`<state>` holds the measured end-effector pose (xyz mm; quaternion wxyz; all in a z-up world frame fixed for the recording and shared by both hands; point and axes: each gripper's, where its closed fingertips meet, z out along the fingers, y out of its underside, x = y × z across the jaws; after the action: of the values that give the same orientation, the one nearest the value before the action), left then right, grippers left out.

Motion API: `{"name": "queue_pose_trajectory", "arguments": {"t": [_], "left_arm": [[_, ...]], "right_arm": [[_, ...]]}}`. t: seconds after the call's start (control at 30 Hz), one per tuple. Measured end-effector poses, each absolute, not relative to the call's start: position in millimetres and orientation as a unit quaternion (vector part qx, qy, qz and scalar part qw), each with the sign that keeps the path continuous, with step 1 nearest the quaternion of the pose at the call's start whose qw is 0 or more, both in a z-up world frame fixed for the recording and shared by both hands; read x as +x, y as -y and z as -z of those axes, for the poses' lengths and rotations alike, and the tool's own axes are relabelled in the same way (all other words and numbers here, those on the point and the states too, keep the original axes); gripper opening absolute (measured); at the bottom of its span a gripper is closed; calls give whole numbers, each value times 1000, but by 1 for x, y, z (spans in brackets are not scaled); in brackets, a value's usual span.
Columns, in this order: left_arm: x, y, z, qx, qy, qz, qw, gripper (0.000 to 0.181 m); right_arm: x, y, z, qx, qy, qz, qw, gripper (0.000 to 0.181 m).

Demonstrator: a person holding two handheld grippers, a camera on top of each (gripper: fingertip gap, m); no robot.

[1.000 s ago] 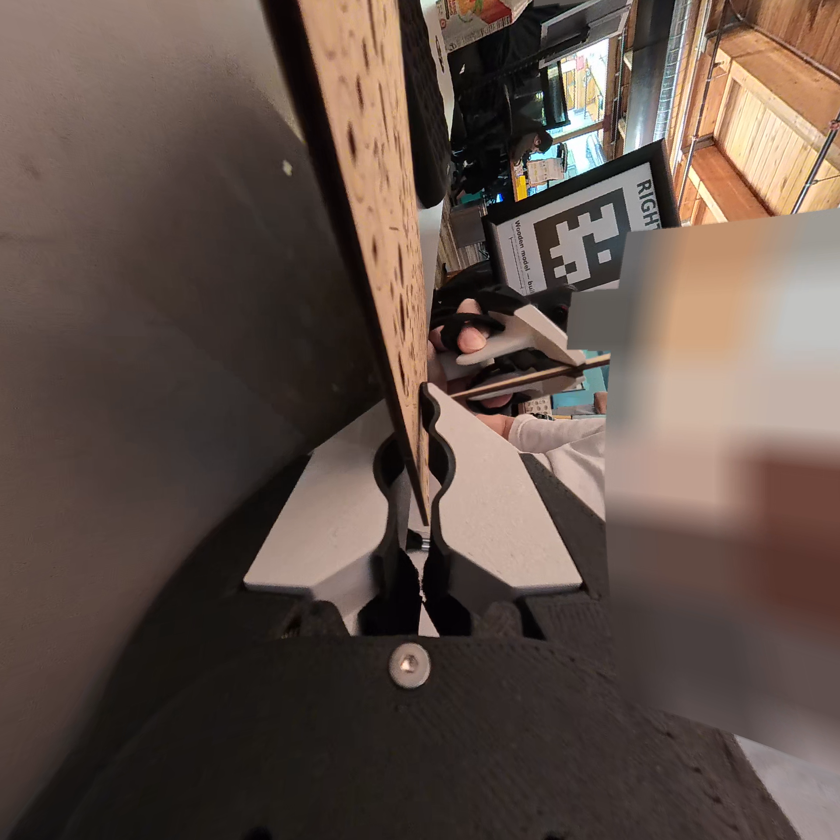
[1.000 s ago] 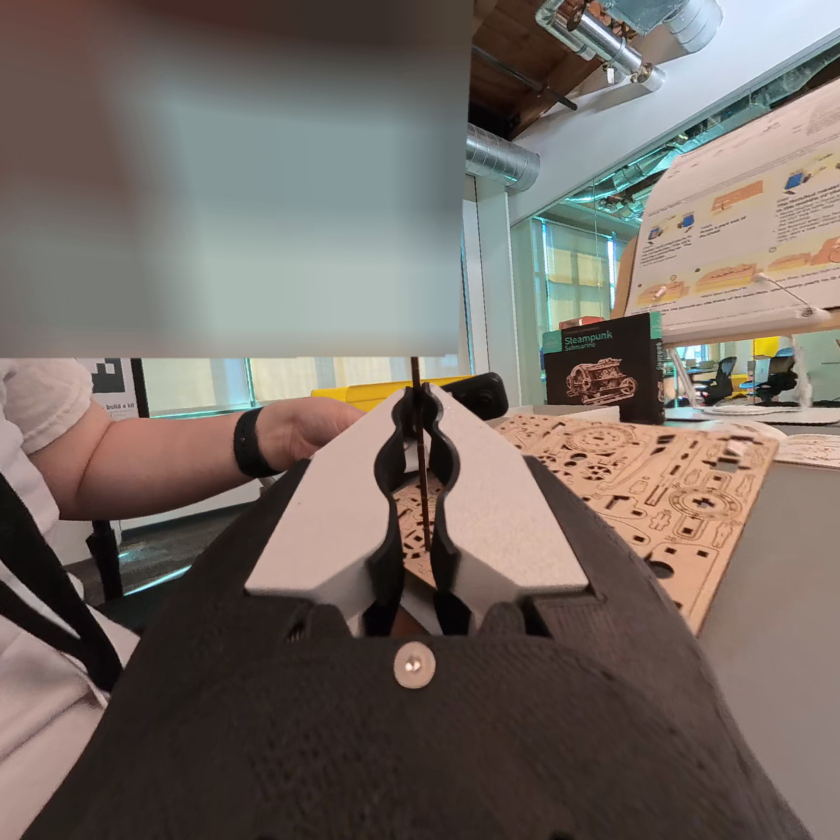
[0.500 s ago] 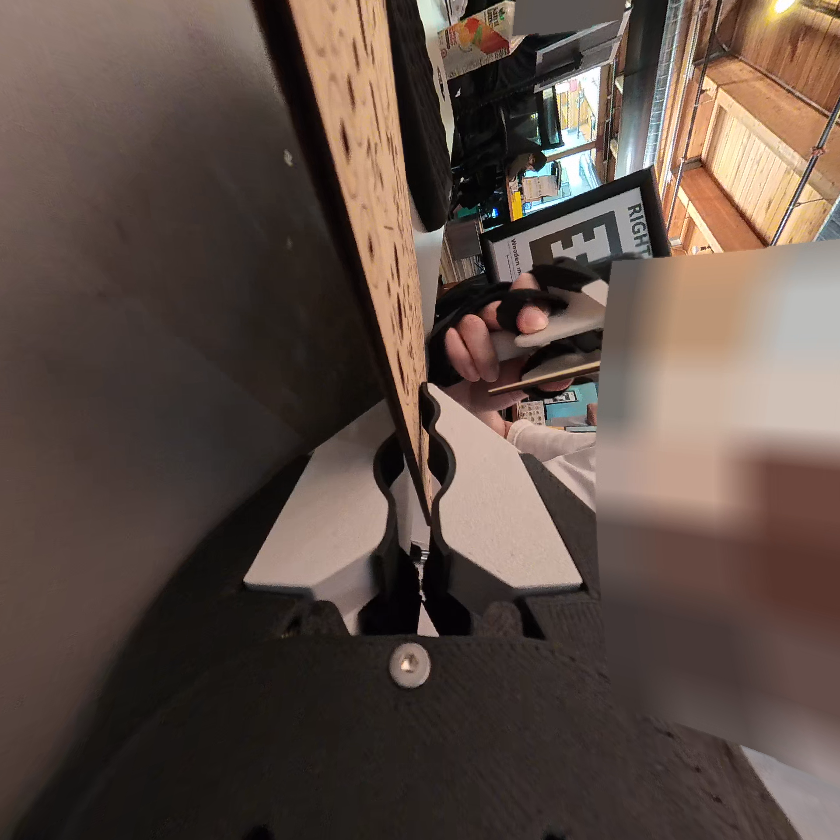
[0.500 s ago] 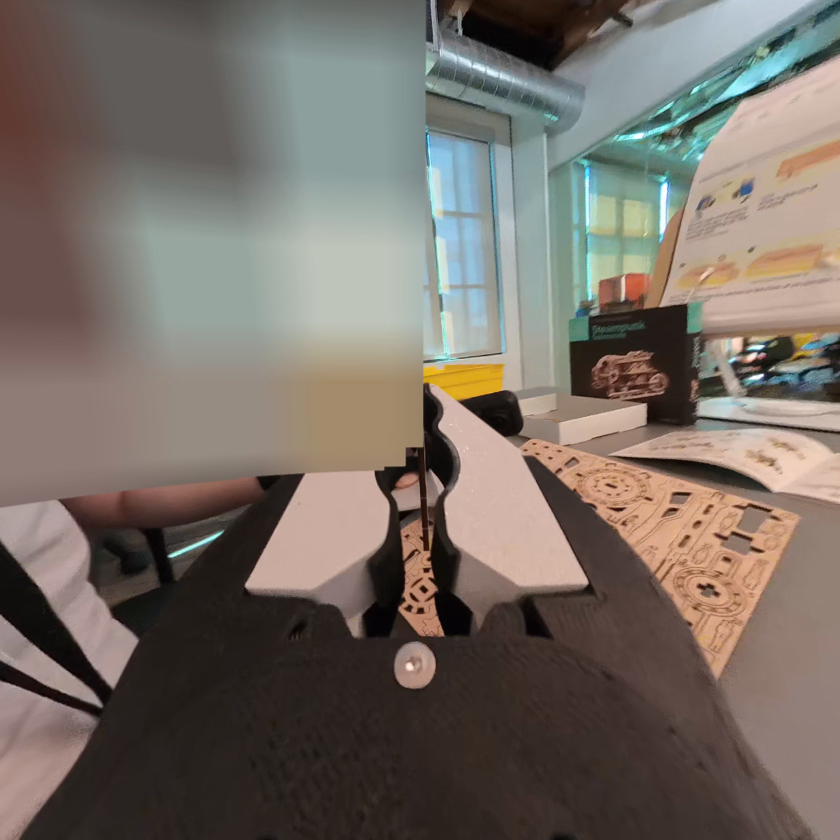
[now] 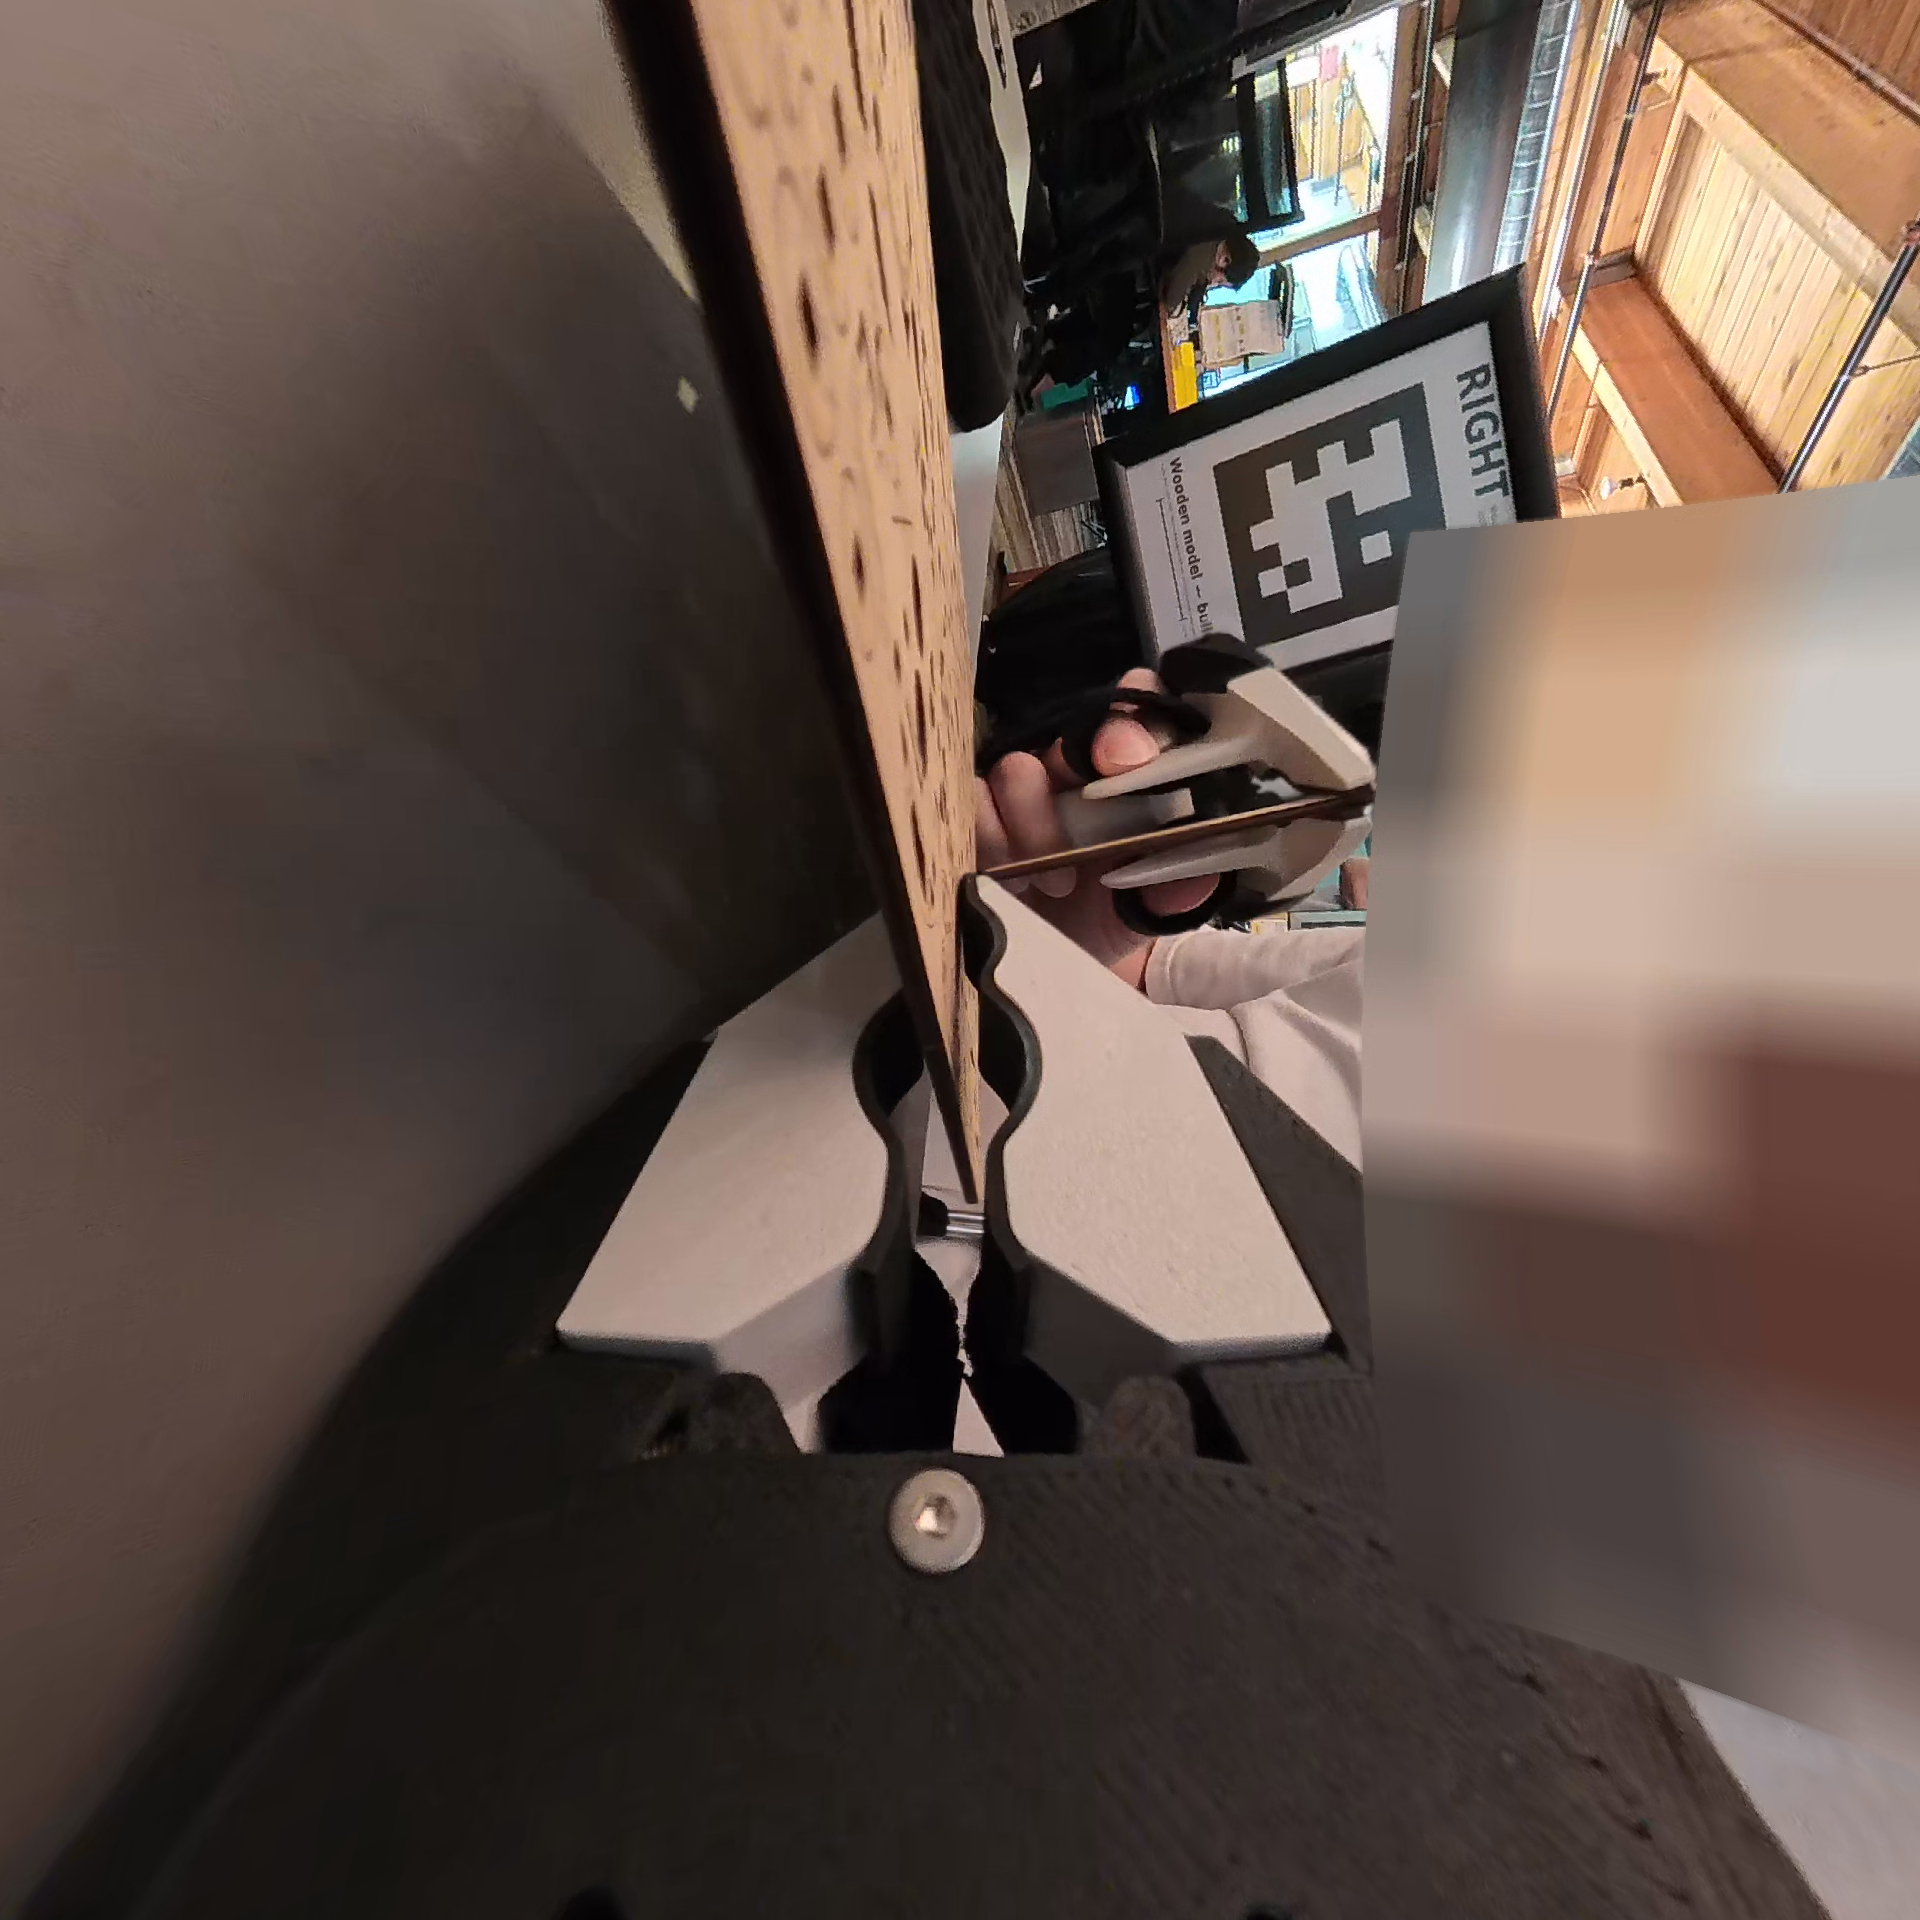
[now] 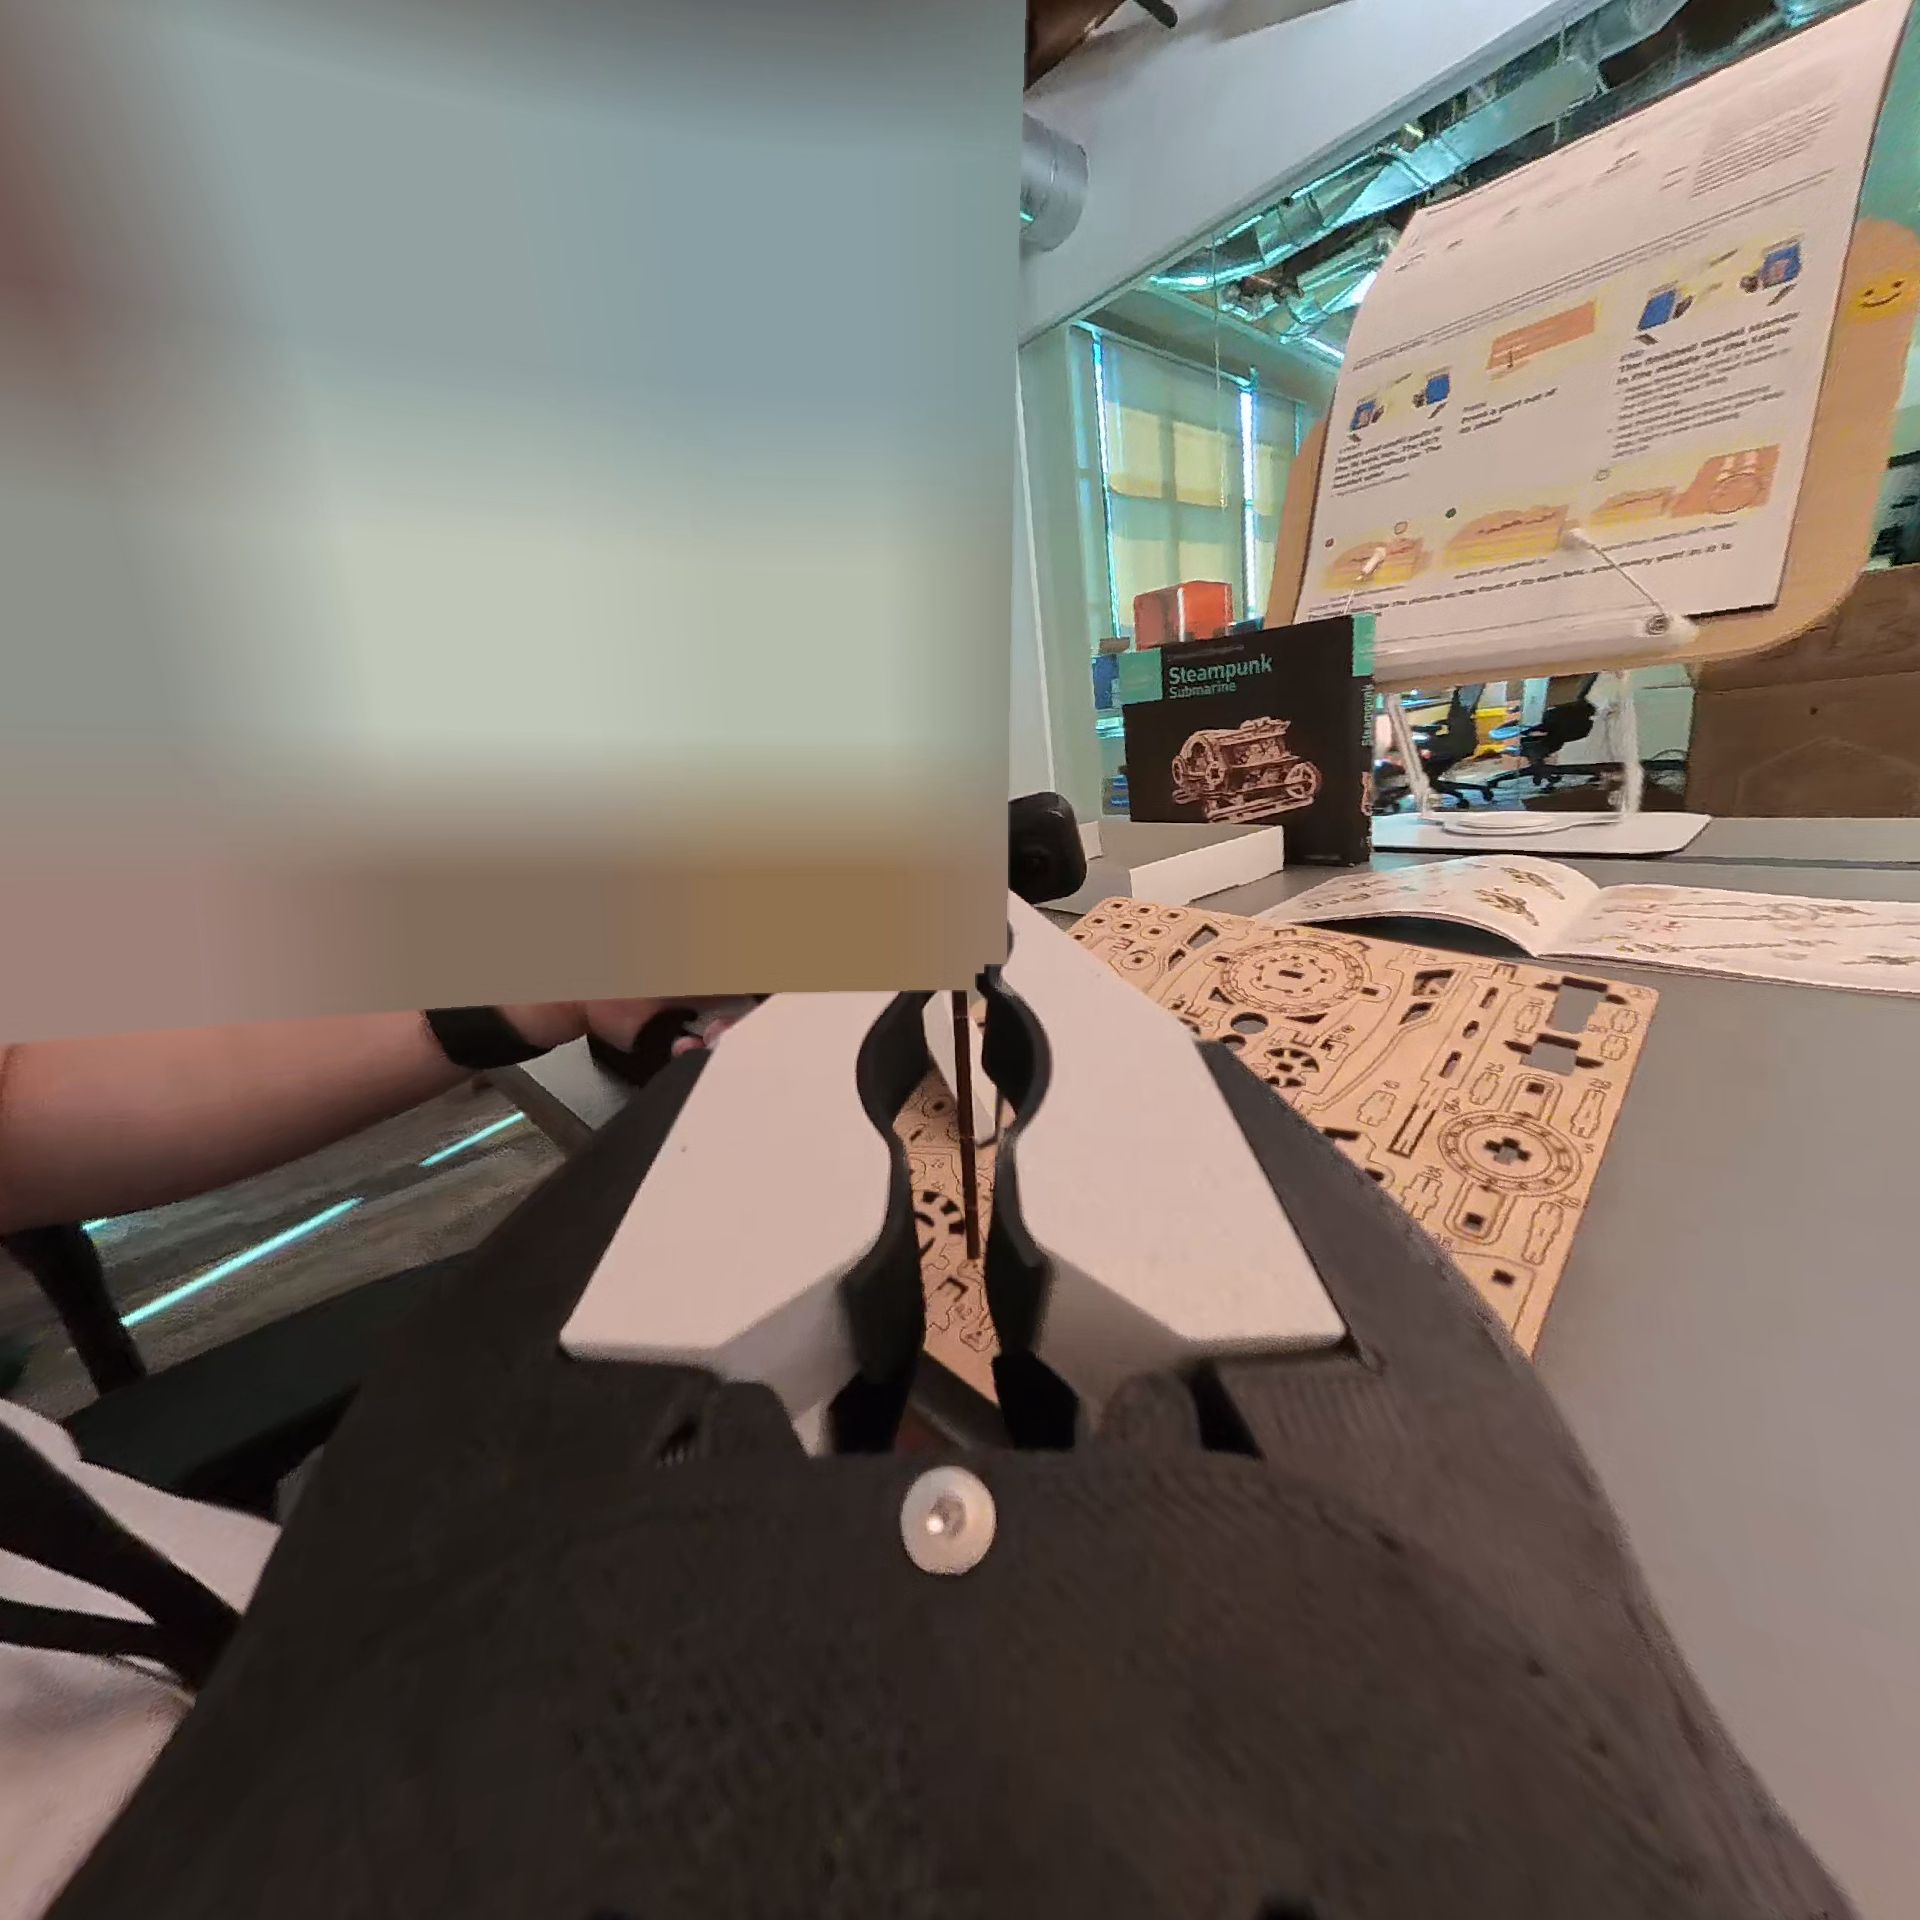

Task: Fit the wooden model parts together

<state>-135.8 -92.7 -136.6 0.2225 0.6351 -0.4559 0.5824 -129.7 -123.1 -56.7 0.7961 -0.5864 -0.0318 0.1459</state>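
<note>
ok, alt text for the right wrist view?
The right tool is shut on a thin wooden piece seen edge-on, above a laser-cut wooden parts sheet lying flat on the grey table. Behind stand a dark model kit box, an open booklet and a propped instruction sheet.

Black-and-white hand-held grippers, white-sleeved wearer

Left hand-held gripper (image 5: 951, 1049) and right hand-held gripper (image 6: 961, 1132): textured black bodies, white wedge fingers with wavy black pads, one silver screw each. White sleeve (image 5: 1262, 971), black wristband (image 6: 478, 1034), black straps over white shirt.
</note>
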Motion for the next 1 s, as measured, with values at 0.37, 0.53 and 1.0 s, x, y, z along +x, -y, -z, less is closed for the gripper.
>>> {"name": "queue_pose_trajectory", "arguments": {"t": [0.37,0.53,1.0], "left_arm": [[-136,93,137,638,454,-582,219,1],[-137,93,139,640,460,-577,214,1],[-137,94,139,638,464,-577,214,1]], "right_arm": [[-134,119,59,-595,39,-130,792,2],[-134,118,64,-600,45,-122,789,2],[-142,120,63,-590,78,-113,796,2]]}}
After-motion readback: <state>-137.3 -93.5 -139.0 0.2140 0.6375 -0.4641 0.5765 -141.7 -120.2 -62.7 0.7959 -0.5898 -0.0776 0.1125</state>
